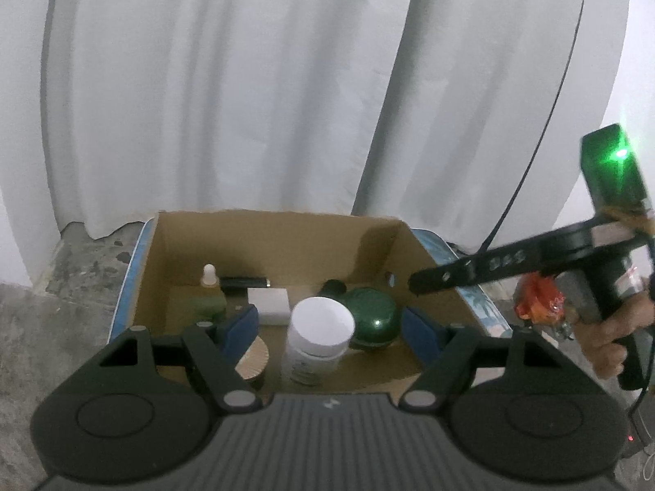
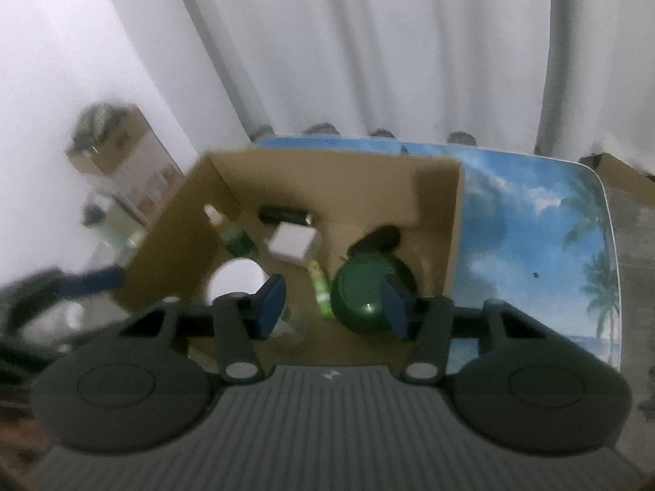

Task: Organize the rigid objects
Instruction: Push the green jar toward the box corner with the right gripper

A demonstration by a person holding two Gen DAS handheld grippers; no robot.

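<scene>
An open cardboard box (image 1: 286, 237) (image 2: 327, 176) holds several items: a white-lidded jar (image 1: 321, 325) (image 2: 235, 282), a round dark green bottle (image 1: 374, 319) (image 2: 364, 290), a small green dropper bottle (image 1: 211, 298) (image 2: 235, 239), a white cube (image 1: 268, 305) (image 2: 292, 241), a black bar (image 1: 243, 283) (image 2: 284, 215) and a cork-topped jar (image 1: 254, 358). My left gripper (image 1: 329, 327) is open and empty above the box's near side. My right gripper (image 2: 333, 300) is open and empty over the box; it shows at the right of the left wrist view (image 1: 413, 286).
The box stands on a table (image 2: 532, 225) printed with sky and palm trees. White curtains hang behind. A smaller cardboard box (image 2: 123, 147) and clutter sit at the left. The floor (image 1: 61, 286) is grey concrete.
</scene>
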